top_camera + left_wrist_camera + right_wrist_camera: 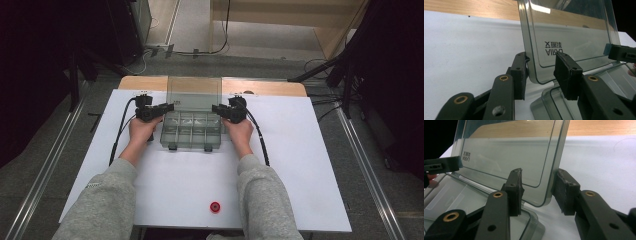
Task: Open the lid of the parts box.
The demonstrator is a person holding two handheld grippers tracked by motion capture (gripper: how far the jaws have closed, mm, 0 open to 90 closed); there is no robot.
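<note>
Two grippers sat at the open lid of a clear compartment box, one at each lower corner. The box lay mid-worktop on the white sheet, tray flat, lid standing upright at the far edge, two dark latches on the near edge. Left gripper straddled the lid's left edge: in the left gripper view the outer pad touched or nearly touched the lid rim, the inner pad stood clear of the lid face, so jaws were partly open and not clamped. Right gripper mirrored it on the right edge: in the right gripper view the lid corner sat between the pads with gaps on both sides, jaws partly open, nothing gripped. Printed lettering on the lid read mirrored from the left gripper view. Tray compartments looked empty as far as the high view showed. A small red round object lay on the sheet near the front edge, well apart from the box, between the person's grey sleeves.
</note>
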